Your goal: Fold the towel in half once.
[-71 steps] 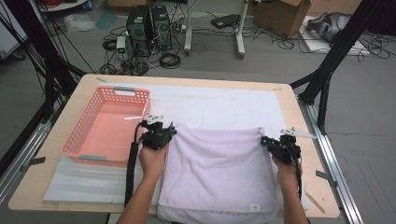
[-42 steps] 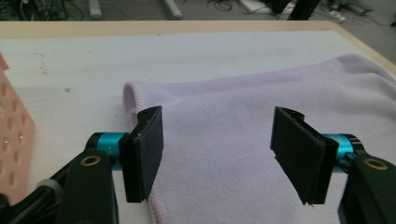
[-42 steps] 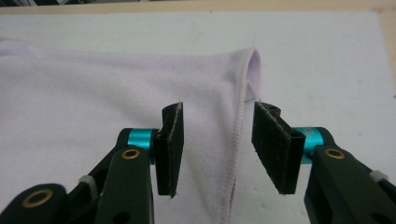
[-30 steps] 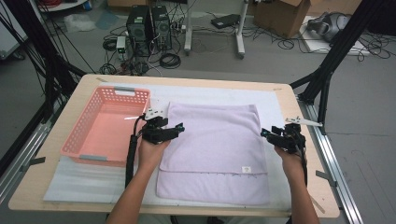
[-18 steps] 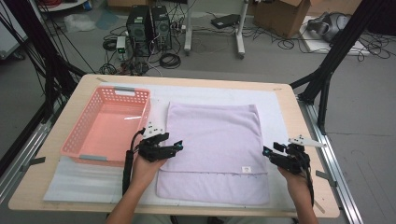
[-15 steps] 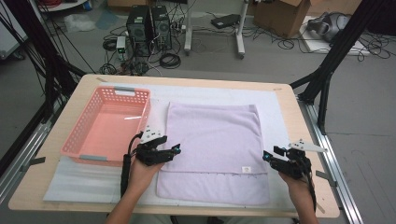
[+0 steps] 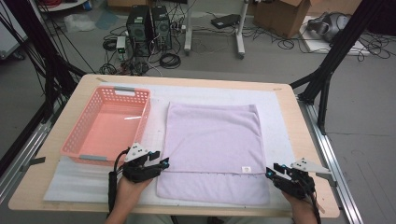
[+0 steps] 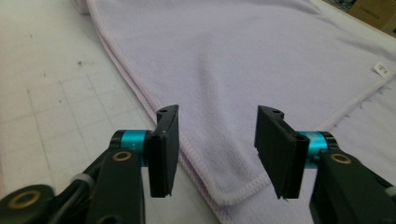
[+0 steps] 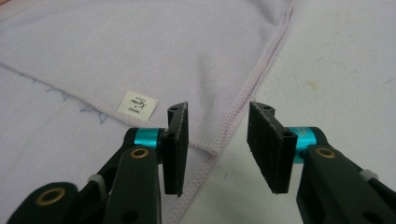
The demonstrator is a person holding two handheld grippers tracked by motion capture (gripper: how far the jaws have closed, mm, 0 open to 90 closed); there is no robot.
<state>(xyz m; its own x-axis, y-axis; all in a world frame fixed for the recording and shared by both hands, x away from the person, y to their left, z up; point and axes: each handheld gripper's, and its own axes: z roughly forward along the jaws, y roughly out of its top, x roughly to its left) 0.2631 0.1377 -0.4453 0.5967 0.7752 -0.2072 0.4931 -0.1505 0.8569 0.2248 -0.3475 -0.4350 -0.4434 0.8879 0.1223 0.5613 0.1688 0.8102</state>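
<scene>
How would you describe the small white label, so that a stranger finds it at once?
On the wooden table lies a lilac towel, folded so its upper layer ends short of the near edge. The label sits at that layer's near right corner, the only white patch on the cloth.

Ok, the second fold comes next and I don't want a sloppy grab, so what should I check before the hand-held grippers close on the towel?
1. Left hand-held gripper at the near left corner of the towel, corner between its jaws: ok.
2. Right hand-held gripper at the near right corner, hem between its jaws: ok.
3. Jaws, which have just been closing, not yet pressing the cloth on either side: ok.
4. First fold lies flat, its edge with the label short of the near hem: ok.
5. Basket apart from the towel: ok.
6. Both layers caught by each gripper: cannot tell.
</scene>
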